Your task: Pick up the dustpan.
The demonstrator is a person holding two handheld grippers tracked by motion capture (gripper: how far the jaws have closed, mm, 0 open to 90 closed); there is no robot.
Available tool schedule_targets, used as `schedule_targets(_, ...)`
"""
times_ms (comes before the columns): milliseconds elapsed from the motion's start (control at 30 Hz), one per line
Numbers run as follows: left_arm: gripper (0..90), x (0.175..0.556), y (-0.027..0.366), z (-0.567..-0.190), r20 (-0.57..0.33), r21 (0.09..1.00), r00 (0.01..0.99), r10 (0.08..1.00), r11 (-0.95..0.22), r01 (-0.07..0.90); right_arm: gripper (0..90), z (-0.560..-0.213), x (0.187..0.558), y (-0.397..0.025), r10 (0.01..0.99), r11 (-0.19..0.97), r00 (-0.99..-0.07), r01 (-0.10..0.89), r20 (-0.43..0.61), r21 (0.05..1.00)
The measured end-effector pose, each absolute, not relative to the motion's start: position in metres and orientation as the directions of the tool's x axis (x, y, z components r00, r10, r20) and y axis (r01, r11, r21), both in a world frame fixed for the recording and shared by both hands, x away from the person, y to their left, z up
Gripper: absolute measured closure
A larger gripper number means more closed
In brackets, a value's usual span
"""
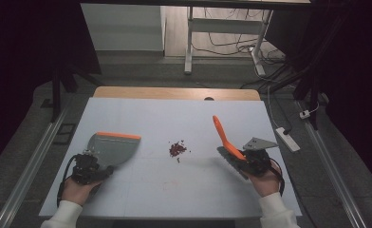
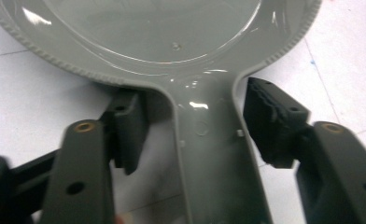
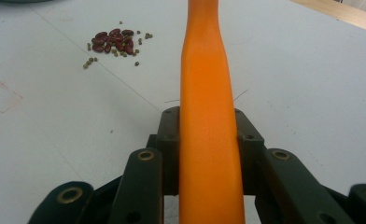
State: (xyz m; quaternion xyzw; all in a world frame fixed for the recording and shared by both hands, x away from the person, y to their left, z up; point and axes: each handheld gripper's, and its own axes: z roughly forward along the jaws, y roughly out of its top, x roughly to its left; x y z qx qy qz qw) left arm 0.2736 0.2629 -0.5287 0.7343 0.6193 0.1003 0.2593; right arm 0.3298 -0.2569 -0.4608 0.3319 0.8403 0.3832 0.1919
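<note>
At left, grey dustpan point(image 1: 112, 148) with orange front edge lying flat on the white table point(image 1: 174, 114), handle point(image 2: 209, 154) running between the spread jaws of the left gripper point(image 1: 90, 166), pads apart from it on both sides. Mid-table, small heap of red beans point(image 1: 177, 149) with a few strays just beside. At right, right gripper point(image 1: 250, 159) clamped on the brush's orange handle point(image 3: 208, 116), handle tilting up toward the far left, dark bristles point(image 1: 229, 160) at the near end.

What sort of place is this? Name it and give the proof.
Probably a lab recording station: a white-topped table on bare grey floor, black curtains at the sides, loose cables and a white power strip behind it.
</note>
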Motion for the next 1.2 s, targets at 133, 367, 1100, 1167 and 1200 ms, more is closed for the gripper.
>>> schedule_targets(133,60.2,0.272,0.267,-0.529,-0.186,0.515,0.210,0.960,-0.087,0.853,70.0,-0.461,0.330,-0.258,0.706,0.485,-0.705,0.410,-0.069,0.772)
schedule_targets(367,61.8,0.271,0.273,-0.528,-0.201,0.524,0.214,0.956,-0.080,0.848,70.0,-0.461,0.330,-0.258,0.707,0.486,-0.704,0.412,-0.069,0.771)
schedule_targets(1100,62.1,0.268,0.294,-0.525,-0.209,0.587,0.257,0.944,-0.089,0.805,70.0,-0.455,0.328,-0.261,0.715,0.464,-0.695,0.396,-0.071,0.793)
schedule_targets(1167,62.1,0.267,0.295,-0.523,-0.208,0.602,0.271,0.940,-0.096,0.793,70.0,-0.454,0.328,-0.262,0.716,0.459,-0.695,0.394,-0.069,0.796)
schedule_targets(1200,62.1,0.267,0.296,-0.522,-0.208,0.607,0.275,0.939,-0.097,0.789,70.0,-0.454,0.328,-0.262,0.720,0.453,-0.691,0.397,-0.065,0.798)
